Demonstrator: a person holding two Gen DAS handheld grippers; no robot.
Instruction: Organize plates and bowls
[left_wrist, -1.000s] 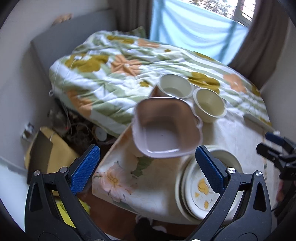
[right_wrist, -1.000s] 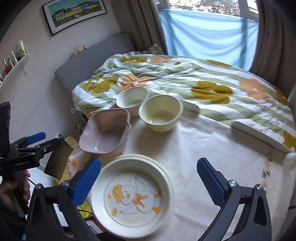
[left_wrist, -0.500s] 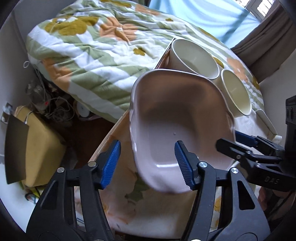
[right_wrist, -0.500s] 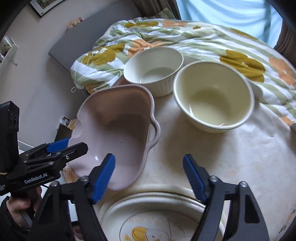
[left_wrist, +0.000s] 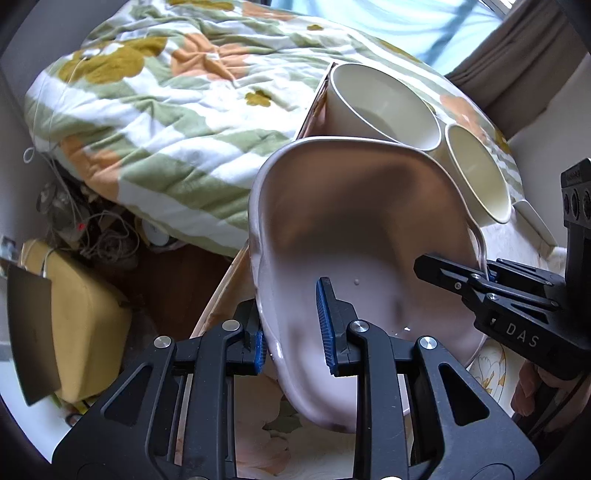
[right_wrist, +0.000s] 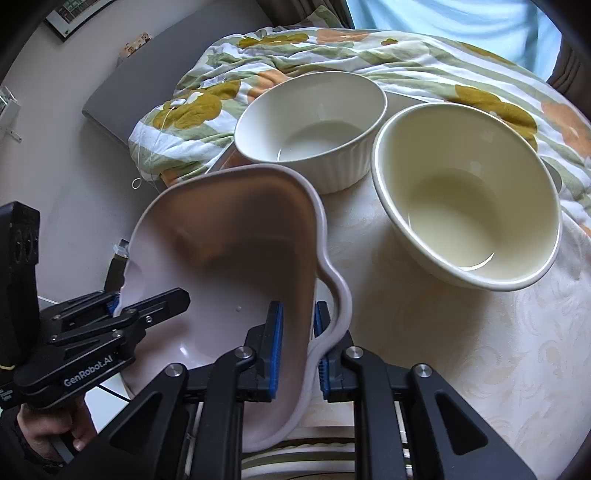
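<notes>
The pink dish (left_wrist: 354, 229) with the wavy rim is at the left edge of the counter (right_wrist: 443, 350), and part of it reaches out past this edge. It is tilted, and both tools hold it. The left gripper (left_wrist: 291, 328) has its jaws closing on the outer wall of the dish: one blue pad is outside the wall and the other is inside the dish. The right gripper (right_wrist: 298, 347) has its jaws closing on the opposite wall, next to the curved rim, also with one pad on each side. In both wrist views the pads seem to press on the wall.

Behind the pink dish, toward the far edge of the counter, stands a white ribbed bowl (right_wrist: 314, 125). Just beside it, to the right, stands a cream bowl (right_wrist: 465, 192); both are upright and hold nothing. At the near edge, under the raised dish, a plate with yellow pattern (left_wrist: 487, 373) shows only a small part of its rim. A pale cloth with a flower print covers the counter.

Beyond the far edge is a bed with a flowered quilt (left_wrist: 166, 110). A person's hand (right_wrist: 55, 432) grips the handle of the left tool.
</notes>
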